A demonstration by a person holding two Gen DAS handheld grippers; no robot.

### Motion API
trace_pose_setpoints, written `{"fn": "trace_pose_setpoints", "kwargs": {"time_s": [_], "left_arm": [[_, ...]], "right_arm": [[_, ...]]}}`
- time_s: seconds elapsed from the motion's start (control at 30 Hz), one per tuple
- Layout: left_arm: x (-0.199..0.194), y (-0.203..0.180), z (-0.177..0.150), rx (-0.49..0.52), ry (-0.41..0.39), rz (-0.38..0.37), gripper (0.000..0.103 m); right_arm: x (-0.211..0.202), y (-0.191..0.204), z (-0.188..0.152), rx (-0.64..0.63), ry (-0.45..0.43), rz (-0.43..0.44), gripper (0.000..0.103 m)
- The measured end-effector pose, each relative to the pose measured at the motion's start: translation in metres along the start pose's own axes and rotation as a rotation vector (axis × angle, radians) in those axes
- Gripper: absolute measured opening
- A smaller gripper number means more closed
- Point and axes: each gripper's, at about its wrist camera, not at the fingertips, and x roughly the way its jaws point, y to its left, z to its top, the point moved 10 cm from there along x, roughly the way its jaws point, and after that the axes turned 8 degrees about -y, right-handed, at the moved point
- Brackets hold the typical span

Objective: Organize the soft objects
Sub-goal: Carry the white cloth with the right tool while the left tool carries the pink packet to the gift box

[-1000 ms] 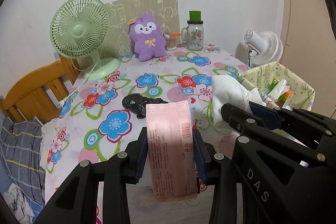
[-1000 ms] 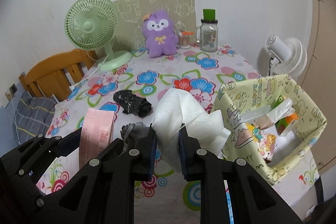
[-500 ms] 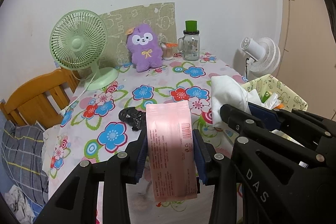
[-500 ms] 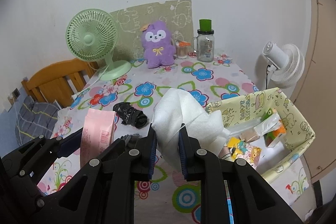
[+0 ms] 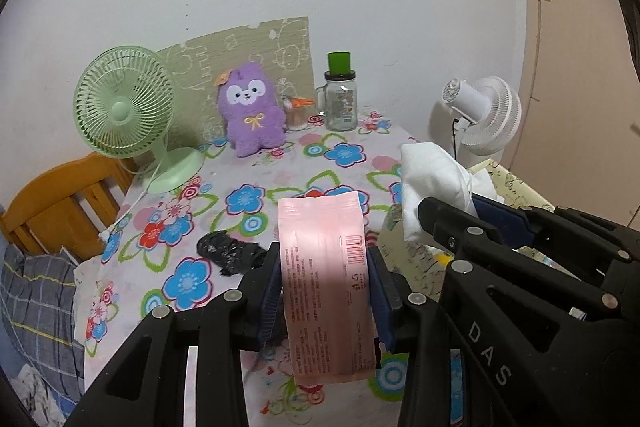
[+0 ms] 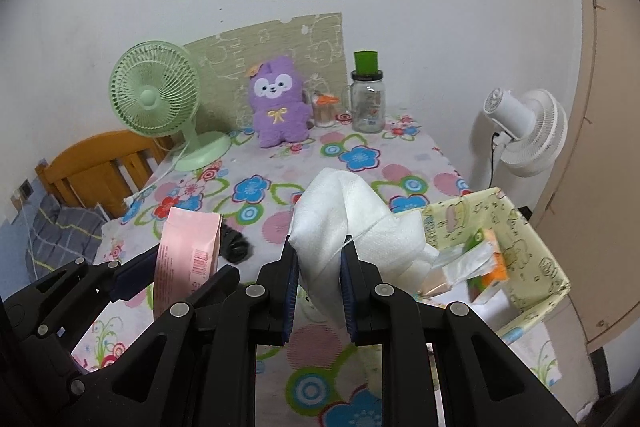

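Both claws lifted and pulled back since a second ago: table drops lower in both views, more wall showing, plush and green fan sitting farther off. Left claw clamped part-way on pink pack, pads on both long edges, pack upright, top end at 12 o'clock, clear of cloth. Right claw squeezed nearly closed on white cloth, wad bulging above the pads, loose tail hanging toward 4 o'clock. Grips same as earlier, neither jaw wider or tighter. Bin now at 3 o'clock of right claw in right view, more fully in frame than before, rim and inside visible, packets already in it. White tail seems to touch or overlap the bin's near corner; contact not certain. Black item on table, at 10 o'clock of left claw, partly hidden behind the left pad now, plainer before. In right view, pink pack at 9 o'clock, black item peeking beside it. Meaning for task: both soft things picked and airborne, carry phase, probably heading for bin; nothing dropped yet. Black item and plush left for later, by guess. Risk: cloth tail snagging on bin rim during drop. Jar, white fan, chair unchanged apart from apparent shift.
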Motion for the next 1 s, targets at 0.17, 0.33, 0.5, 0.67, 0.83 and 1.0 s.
{"fn": "trace_pose_setpoints", "kwargs": {"time_s": [0.17, 0.33, 0.5, 0.67, 0.83, 1.0], "left_arm": [[0.004, -0.018, 0.008, 0.005, -0.002, -0.023, 0.041], [0.010, -0.041, 0.016, 0.022, -0.007, -0.047, 0.041], [0.018, -0.060, 0.021, 0.025, -0.005, -0.071, 0.041], [0.029, -0.077, 0.022, 0.029, 0.007, -0.082, 0.041], [0.041, -0.091, 0.022, 0.038, 0.020, -0.093, 0.041], [0.054, -0.101, 0.020, 0.047, 0.039, -0.106, 0.041]], "right_arm": [[-0.002, -0.018, 0.006, 0.007, -0.012, -0.014, 0.022], [-0.005, -0.041, 0.011, 0.024, -0.027, -0.031, 0.022], [-0.005, -0.062, 0.015, 0.030, -0.032, -0.051, 0.022], [0.002, -0.080, 0.016, 0.030, -0.027, -0.052, 0.022], [0.008, -0.095, 0.015, 0.032, -0.023, -0.056, 0.022], [0.017, -0.111, 0.012, 0.039, -0.007, -0.066, 0.022]]}}
